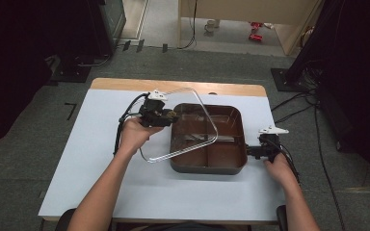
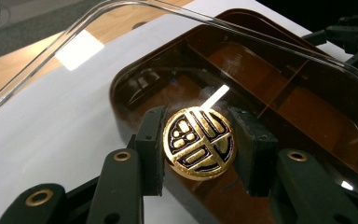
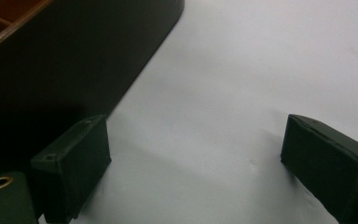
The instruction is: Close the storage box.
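Clear, stiff, light lid (image 1: 183,126): I'm pinching its left edge in my left gripper (image 2: 199,145); my right gripper (image 3: 196,172) is gaping empty beside the tray (image 1: 221,166).

Overhead light on the pale desk (image 1: 91,178), dark room edges in the high view, soft grainy detail, white glare patch on the clear lid (image 2: 79,49), bright glint on the gold emblem (image 2: 199,142), soft shadows under blurred near jaws in the right gripper view
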`<action>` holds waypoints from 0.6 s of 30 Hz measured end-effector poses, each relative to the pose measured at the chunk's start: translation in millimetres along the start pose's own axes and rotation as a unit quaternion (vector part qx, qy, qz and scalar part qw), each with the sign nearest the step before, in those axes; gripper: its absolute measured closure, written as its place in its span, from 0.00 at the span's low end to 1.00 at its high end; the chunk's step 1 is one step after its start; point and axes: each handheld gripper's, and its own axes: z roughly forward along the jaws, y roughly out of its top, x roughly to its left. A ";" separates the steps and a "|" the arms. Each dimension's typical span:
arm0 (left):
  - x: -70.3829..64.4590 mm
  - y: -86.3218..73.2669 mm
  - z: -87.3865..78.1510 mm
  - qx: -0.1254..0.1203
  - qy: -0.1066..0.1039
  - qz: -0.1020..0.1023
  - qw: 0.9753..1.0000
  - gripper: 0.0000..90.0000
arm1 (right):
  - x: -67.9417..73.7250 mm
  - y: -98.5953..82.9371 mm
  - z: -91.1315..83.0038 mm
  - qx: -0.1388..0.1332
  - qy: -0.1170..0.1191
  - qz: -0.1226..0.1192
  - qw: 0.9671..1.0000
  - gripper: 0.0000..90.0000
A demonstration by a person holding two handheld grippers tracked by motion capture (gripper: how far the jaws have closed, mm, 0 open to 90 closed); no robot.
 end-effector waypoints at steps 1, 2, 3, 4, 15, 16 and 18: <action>-2.7 1.1 2.7 0.001 -0.001 0.007 1.000 0.66 | 0.0 0.0 0.0 0.000 0.000 0.000 1.000 0.08; -5.3 2.4 5.7 0.002 -0.004 0.012 1.000 0.66 | 0.0 0.0 0.0 0.000 0.000 0.000 1.000 0.08; -8.7 4.2 9.7 0.005 -0.010 0.020 1.000 0.66 | 0.0 0.0 0.0 0.000 0.000 0.000 1.000 0.08; -10.4 5.5 12.2 0.006 -0.012 0.025 1.000 0.66 | 0.0 0.0 0.1 0.000 0.000 0.000 1.000 0.08; -28.6 18.6 45.1 0.028 -0.038 0.070 0.996 0.66 | 0.1 0.0 0.0 -0.001 0.000 0.001 1.000 0.08; -30.7 19.2 48.3 0.030 -0.043 0.074 0.996 0.66 | 0.0 0.0 0.0 0.000 0.000 0.000 1.000 0.08; -34.8 21.0 54.4 0.034 -0.054 0.081 0.995 0.66 | 0.1 0.0 0.0 -0.001 0.000 0.001 1.000 0.08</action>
